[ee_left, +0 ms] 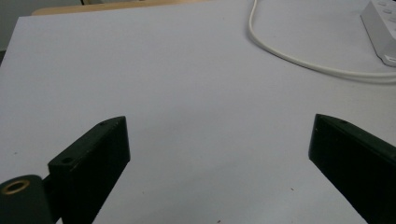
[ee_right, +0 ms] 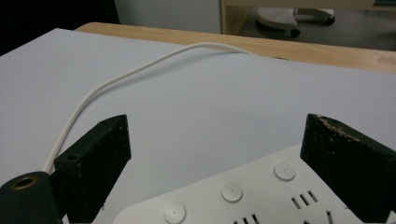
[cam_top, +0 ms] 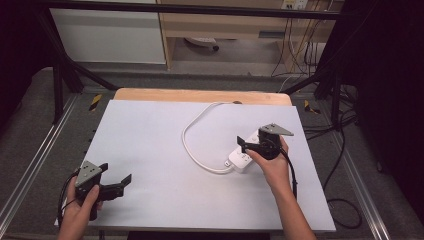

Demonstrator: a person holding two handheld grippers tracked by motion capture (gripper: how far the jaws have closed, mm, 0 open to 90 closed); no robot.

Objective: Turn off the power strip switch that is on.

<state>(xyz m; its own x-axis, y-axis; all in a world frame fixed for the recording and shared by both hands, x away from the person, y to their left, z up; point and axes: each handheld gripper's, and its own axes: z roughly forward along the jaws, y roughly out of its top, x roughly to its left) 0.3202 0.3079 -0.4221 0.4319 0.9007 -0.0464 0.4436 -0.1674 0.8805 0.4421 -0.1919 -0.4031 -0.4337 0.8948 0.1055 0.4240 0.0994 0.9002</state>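
Both tongs open; power strip lies on the right half of the worktop.

We note the worktop (cam_top: 150,150), wood at its far edge with a white sheet (cam_top: 165,200) over the rest. On the sheet's right half lies the white power strip (cam_top: 245,155), flat, with round buttons (ee_right: 232,191) and socket slots facing up. Its white cord (cam_top: 192,150) loops from the strip's left end out across the sheet and back to the worktop's far edge. We see the right tongs (cam_top: 244,145) just above the strip, jaws spread wide, nothing pressed between them; the strip's top shows below the gap. We see the left tongs (cam_top: 116,175) near the front left corner, well apart from the strip, jaws wide, bare sheet between them.
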